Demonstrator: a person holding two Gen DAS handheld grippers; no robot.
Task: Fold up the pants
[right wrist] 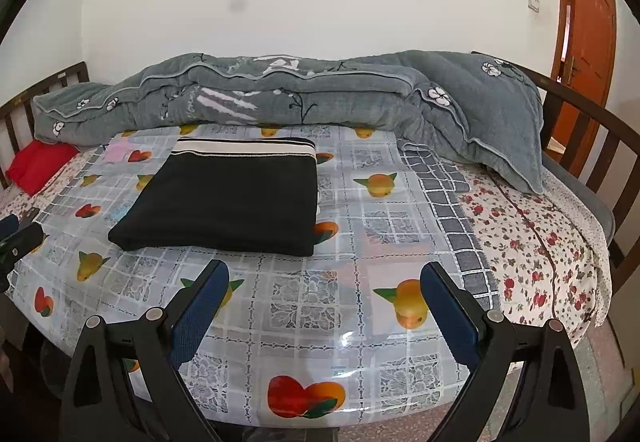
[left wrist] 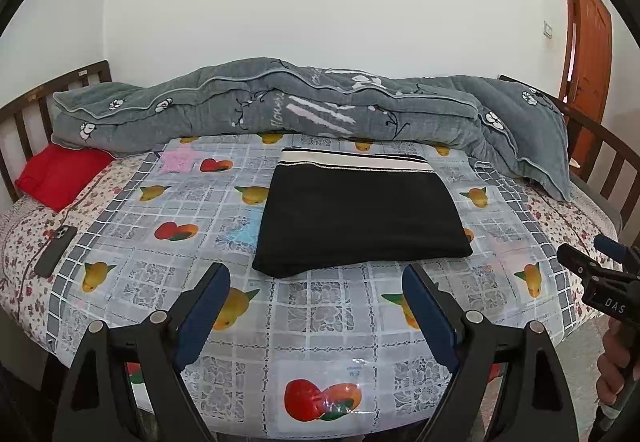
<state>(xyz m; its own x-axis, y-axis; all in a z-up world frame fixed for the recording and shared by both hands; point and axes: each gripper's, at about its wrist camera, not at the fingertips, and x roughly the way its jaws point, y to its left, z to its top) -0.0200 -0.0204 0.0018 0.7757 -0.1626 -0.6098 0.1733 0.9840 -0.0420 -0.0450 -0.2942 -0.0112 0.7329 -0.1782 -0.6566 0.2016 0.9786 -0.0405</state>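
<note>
since the pants (left wrist: 362, 216) lie folded flat, the job looks finished.
both the left gripper (left wrist: 316, 306) and right gripper (right wrist: 324, 304) gape wide, empty, at pants' 6 o'clock.

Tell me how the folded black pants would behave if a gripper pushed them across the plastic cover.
The black pants are a soft stack, so they would likely bunch or unfold rather than move as a block. The glossy plastic cover looks slick, so the bottom layer might slide easily. Nothing rigid: they would droop if lifted by one edge.

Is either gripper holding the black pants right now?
No, the pants lie folded on the tablecloth, beyond both open grippers.
</note>
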